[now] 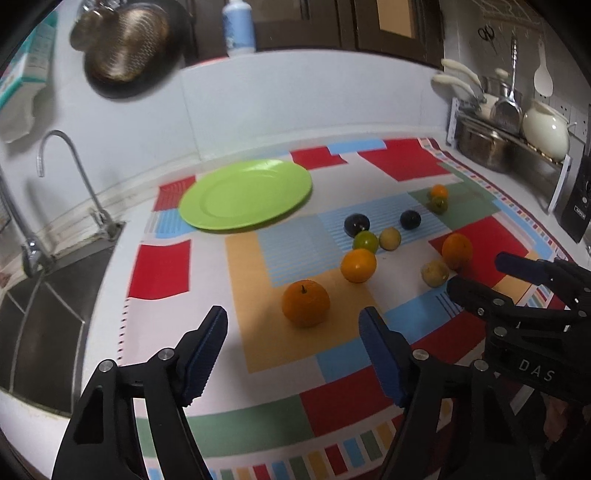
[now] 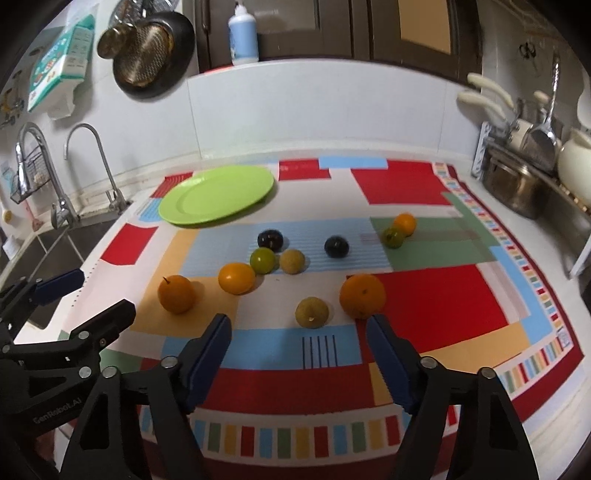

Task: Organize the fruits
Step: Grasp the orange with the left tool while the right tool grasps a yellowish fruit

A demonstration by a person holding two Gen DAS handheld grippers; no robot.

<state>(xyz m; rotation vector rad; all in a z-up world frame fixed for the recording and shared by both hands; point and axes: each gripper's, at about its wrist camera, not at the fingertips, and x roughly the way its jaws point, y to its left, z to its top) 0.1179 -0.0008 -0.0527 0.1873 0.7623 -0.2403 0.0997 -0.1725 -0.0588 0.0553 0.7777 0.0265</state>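
Several fruits lie loose on a colourful patterned mat point(image 1: 280, 343): oranges, dark plums and small green and yellow fruits. An empty green plate point(image 1: 245, 194) point(image 2: 217, 194) sits at the mat's far left. My left gripper point(image 1: 293, 328) is open and empty, with a stemmed orange point(image 1: 306, 302) point(image 2: 176, 293) just beyond its fingertips. My right gripper point(image 2: 298, 338) is open and empty, with a yellow-green fruit point(image 2: 312, 312) point(image 1: 435, 272) just ahead and a large orange point(image 2: 362, 295) point(image 1: 457, 250) near its right finger. The right gripper also shows in the left wrist view point(image 1: 480, 273), and the left gripper in the right wrist view point(image 2: 92, 291).
A sink point(image 1: 40, 317) with taps point(image 1: 70, 173) lies left of the mat. A dish rack with pots point(image 1: 506, 144) and utensils stands at the far right. A pan point(image 2: 151, 55) hangs on the wall, and a bottle point(image 2: 243, 35) stands on the ledge behind.
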